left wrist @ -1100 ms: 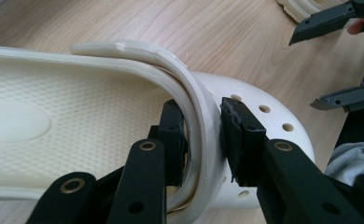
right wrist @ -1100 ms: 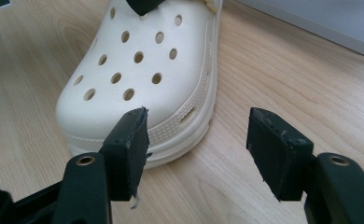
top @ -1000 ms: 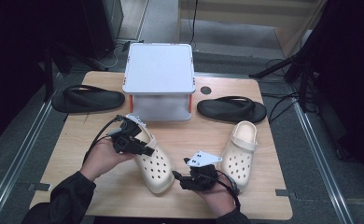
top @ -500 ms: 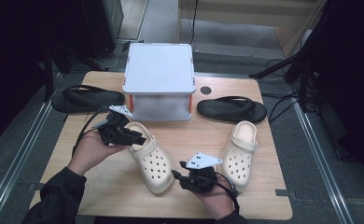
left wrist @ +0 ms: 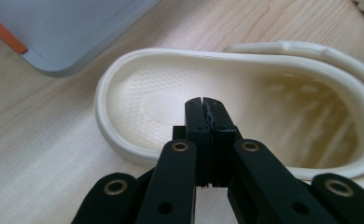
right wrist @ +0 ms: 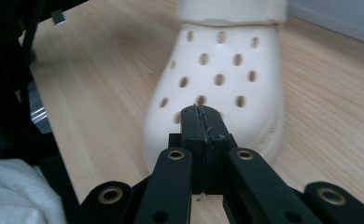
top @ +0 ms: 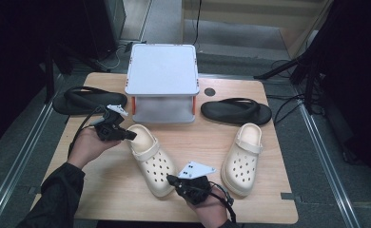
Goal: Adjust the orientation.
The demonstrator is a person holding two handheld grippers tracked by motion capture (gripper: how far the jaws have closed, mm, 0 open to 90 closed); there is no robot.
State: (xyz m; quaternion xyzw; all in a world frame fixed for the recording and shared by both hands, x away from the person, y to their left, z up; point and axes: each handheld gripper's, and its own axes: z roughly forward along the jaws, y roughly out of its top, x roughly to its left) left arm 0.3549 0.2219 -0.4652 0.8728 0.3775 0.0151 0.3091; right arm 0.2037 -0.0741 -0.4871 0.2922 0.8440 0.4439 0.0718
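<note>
1. The left gripper has just been closing — its jaws are pressed together on nothing, over the cream clog's heel, near-left of centre.
2. The right gripper has likewise been closing, empty, at the toe — apparently for nudging the clog straight.

No lettering, label, brand or number can be read on anything here.

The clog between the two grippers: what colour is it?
Cream, with round holes over the toe; the right gripper view shows it best.
</note>
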